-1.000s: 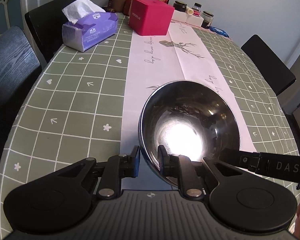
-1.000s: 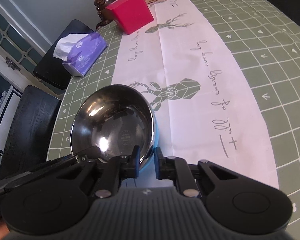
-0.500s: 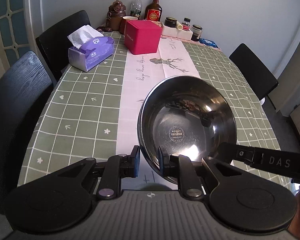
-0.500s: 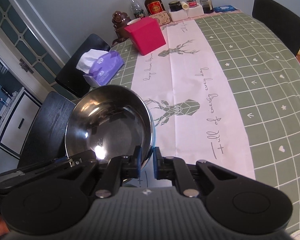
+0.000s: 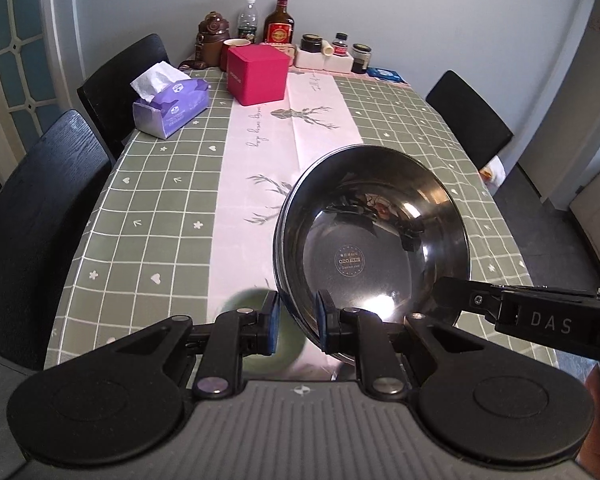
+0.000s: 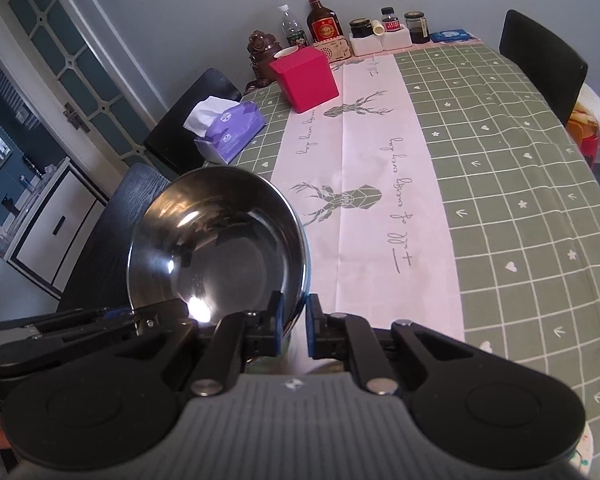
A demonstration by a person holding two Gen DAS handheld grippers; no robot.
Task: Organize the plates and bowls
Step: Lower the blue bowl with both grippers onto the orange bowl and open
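A shiny steel bowl [image 5: 374,236] is held in the air above the near end of the table, tilted toward me. My left gripper [image 5: 298,322] is shut on its near-left rim. My right gripper [image 6: 293,326] is shut on its right rim, and the bowl [image 6: 216,240] fills the left of the right wrist view. The right gripper's finger [image 5: 500,306] shows at the bowl's right edge in the left wrist view. A blurred green round dish [image 5: 256,332] lies under the left gripper on the table.
The table has a green checked cloth [image 5: 160,208] and a pink runner [image 6: 380,208]. At the far end stand a purple tissue box [image 5: 170,106], a red box [image 5: 258,74], bottles and jars [image 5: 279,24]. Black chairs [image 5: 32,208] flank the table.
Both grippers have lifted the bowl up and back from the table. The view is higher, and the green dish beneath has come into sight.
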